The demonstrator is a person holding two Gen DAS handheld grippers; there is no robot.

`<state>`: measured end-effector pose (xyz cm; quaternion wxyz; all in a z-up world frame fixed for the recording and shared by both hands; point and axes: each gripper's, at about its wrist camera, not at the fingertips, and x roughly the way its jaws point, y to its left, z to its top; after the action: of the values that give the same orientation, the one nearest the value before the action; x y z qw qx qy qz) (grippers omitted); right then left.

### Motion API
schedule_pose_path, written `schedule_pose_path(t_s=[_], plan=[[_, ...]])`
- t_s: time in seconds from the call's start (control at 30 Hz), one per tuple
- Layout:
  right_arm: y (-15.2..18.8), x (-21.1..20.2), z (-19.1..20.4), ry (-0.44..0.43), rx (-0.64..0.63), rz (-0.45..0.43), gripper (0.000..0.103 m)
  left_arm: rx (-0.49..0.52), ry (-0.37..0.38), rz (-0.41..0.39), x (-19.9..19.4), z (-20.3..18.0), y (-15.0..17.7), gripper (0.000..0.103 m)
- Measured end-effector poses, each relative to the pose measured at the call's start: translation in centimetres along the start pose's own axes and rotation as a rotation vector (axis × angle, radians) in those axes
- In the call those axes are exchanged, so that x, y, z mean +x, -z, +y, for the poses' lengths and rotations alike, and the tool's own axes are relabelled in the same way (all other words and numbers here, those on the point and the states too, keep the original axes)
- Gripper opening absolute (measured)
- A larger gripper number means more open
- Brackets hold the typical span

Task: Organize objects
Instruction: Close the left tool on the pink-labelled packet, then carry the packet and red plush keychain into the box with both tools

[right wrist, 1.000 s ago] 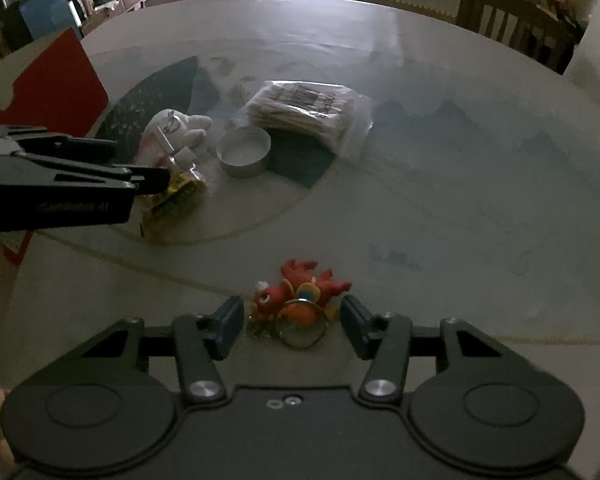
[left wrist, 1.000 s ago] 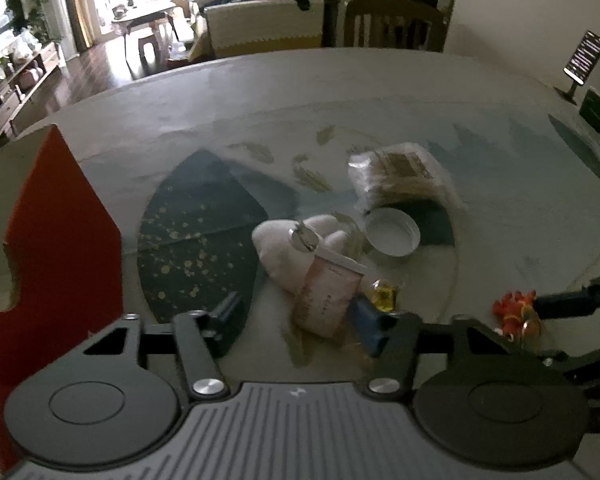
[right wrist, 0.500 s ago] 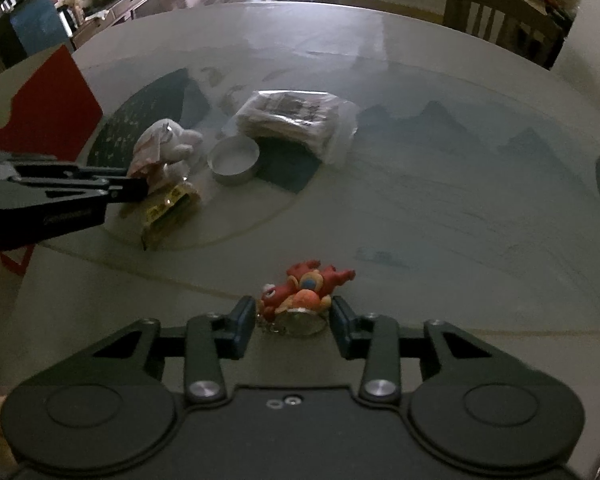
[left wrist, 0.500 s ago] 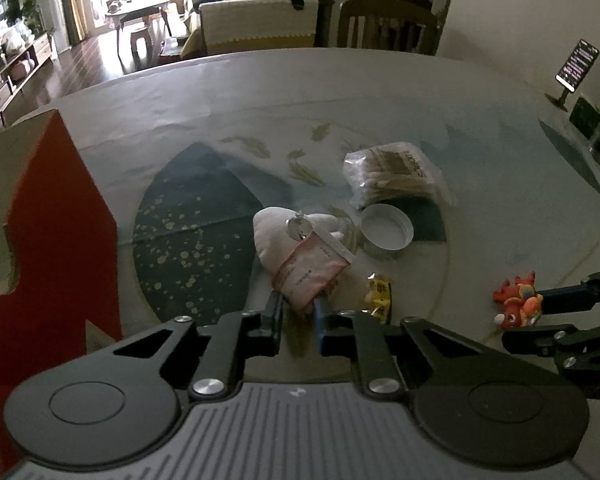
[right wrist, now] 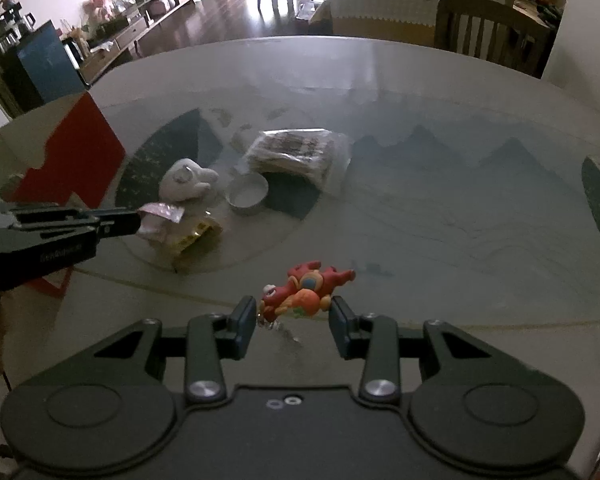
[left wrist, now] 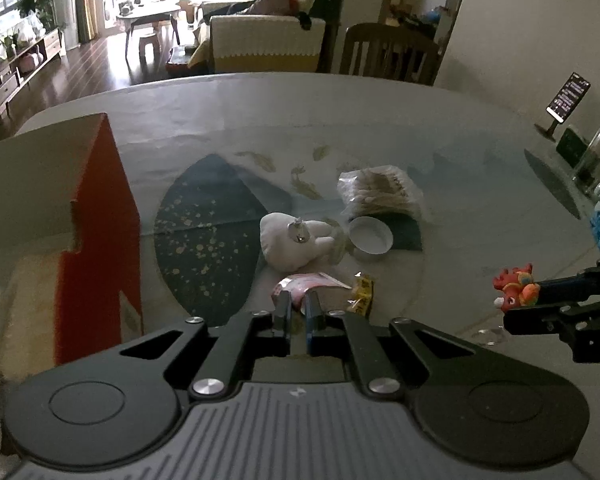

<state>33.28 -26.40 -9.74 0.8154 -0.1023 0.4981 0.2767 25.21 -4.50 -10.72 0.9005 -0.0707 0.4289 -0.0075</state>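
Pink sachet (left wrist: 305,285) clamped at its near edge between the narrowly closed jaws of the left gripper (left wrist: 297,309), lifted a little above the glass table (left wrist: 480,208). Left wrist view: just behind lies a white plush toy (left wrist: 292,242), to its right a small white dish (left wrist: 370,234) and a clear bag of cotton swabs (left wrist: 380,192); a yellow wrapper (left wrist: 362,290) beside the sachet. At left stands a red cardboard box (left wrist: 100,240), probably the place for sorting. At the right edge, the right gripper (left wrist: 540,300) carrying a red dragon figurine (left wrist: 516,286).

Right wrist view: right gripper (right wrist: 294,320) with jaws closed only partly, the red dragon figurine (right wrist: 308,288) held between them and seemingly raised off the table; firmness of the grip hard to judge, because the pads sit wide at both ends. Keyring under the toy hanging loose, blurred. Left gripper (right wrist: 136,220) seen from the side with the pink sachet (right wrist: 160,216) at its tip.

For a good step: keep both grips tight, carry toward the box slowly, mind the thin sachet slipping.

Only the side view shows the sachet free of the plush; only the left view shows the box interior.
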Motion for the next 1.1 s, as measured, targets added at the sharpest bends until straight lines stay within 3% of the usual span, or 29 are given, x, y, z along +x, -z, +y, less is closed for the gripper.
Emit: schedule_pose_path(t_s=[0.63, 1.1], plan=[[-2.1, -5.7, 3.6, -0.072, -0.096, -0.101, 0.039, -0.088, 0.080, -0.162, -8.4, 1.2, -0.9, 0.005], [-5.5, -7.5, 10.8, -0.123, -0.248, -0.184, 0.039, -0.139, 0.035, -0.274, -13.3, 5.7, -1.7, 0.005]])
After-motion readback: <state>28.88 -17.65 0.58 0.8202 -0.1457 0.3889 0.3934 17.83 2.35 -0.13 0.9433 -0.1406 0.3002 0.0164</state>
